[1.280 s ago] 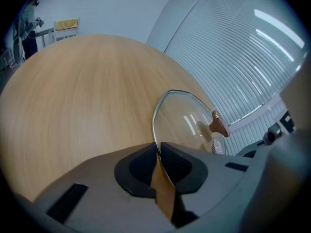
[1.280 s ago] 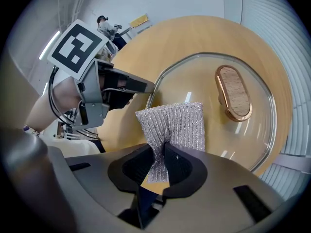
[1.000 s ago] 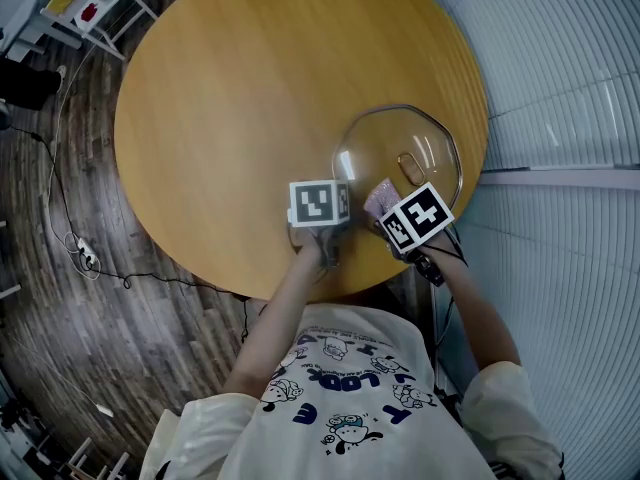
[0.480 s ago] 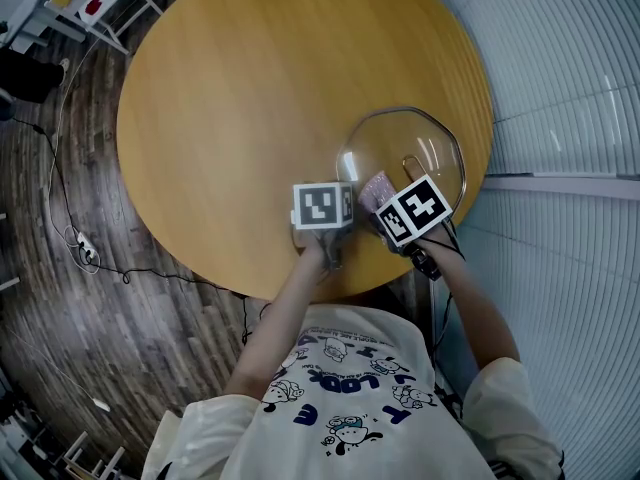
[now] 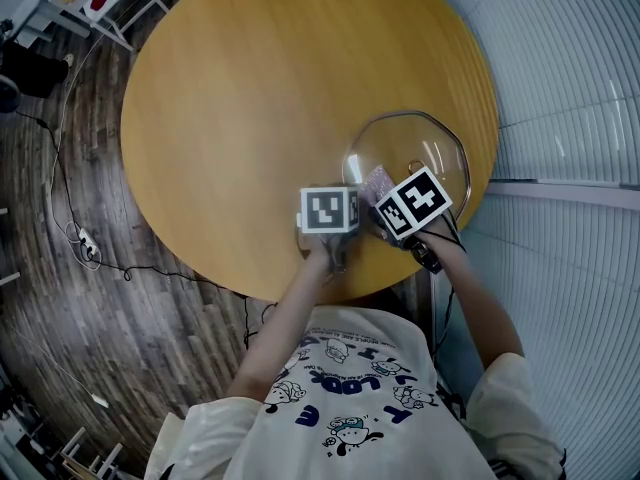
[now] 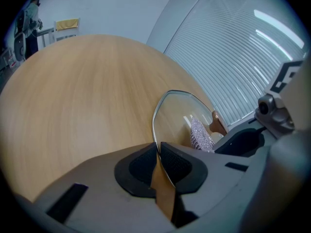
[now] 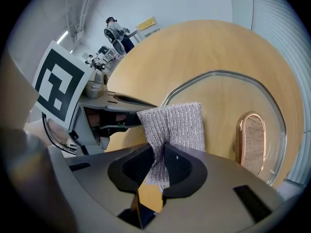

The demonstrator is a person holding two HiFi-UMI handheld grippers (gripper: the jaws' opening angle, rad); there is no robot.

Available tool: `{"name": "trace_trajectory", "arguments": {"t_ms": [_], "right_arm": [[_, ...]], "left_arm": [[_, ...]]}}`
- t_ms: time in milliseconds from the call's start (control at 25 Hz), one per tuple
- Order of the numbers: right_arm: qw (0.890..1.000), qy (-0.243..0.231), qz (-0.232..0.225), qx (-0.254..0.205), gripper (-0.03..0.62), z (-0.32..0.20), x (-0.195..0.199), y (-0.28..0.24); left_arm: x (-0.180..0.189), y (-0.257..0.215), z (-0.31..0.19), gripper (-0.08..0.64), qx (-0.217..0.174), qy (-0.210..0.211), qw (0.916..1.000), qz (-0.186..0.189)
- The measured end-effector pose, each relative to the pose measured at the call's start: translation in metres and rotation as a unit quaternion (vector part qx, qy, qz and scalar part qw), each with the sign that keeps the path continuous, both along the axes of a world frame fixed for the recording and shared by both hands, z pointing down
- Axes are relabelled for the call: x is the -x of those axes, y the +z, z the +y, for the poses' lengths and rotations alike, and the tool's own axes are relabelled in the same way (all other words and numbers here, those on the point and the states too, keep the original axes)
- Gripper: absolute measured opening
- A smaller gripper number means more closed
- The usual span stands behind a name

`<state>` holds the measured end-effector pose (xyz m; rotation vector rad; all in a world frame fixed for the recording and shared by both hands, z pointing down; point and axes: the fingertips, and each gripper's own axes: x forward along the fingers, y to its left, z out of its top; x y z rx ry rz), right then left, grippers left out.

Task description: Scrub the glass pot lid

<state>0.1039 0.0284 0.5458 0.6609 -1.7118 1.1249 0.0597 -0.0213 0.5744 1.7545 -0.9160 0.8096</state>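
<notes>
Now the left gripper (image 6: 158, 150) clamps the rim of the glass pot lid (image 6: 176, 114), near the table (image 5: 250, 88) edge. The right gripper (image 7: 164, 153) pinches the scrub cloth (image 7: 179, 123). Push hard and that rim could slip free.

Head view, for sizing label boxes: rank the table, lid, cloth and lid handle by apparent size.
1. Table
2. Lid
3. Cloth, partly hidden
4. Handle, slightly smaller than the cloth's visible part
</notes>
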Motion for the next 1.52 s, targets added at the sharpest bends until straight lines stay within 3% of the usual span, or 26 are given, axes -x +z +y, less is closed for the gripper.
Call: {"name": "trace_trajectory", "arguments": {"t_ms": [520, 1040, 1520], "right_arm": [[1.0, -0.024, 0.002, -0.004, 0.072, -0.024, 0.006, -0.001], [0.996, -0.087, 0.025, 0.01, 0.072, -0.038, 0.013, 0.001], [0.995, -0.093, 0.025, 0.011, 0.072, -0.063, 0.017, 0.001]], "left_arm": [[-0.001, -0.001, -0.001, 0.032, -0.003, 0.005, 1.0, -0.001], [-0.003, 0.0, -0.001, 0.034, -0.005, 0.007, 1.0, 0.003], [0.0, -0.003, -0.004, 0.032, -0.004, 0.003, 1.0, 0.0]]}}
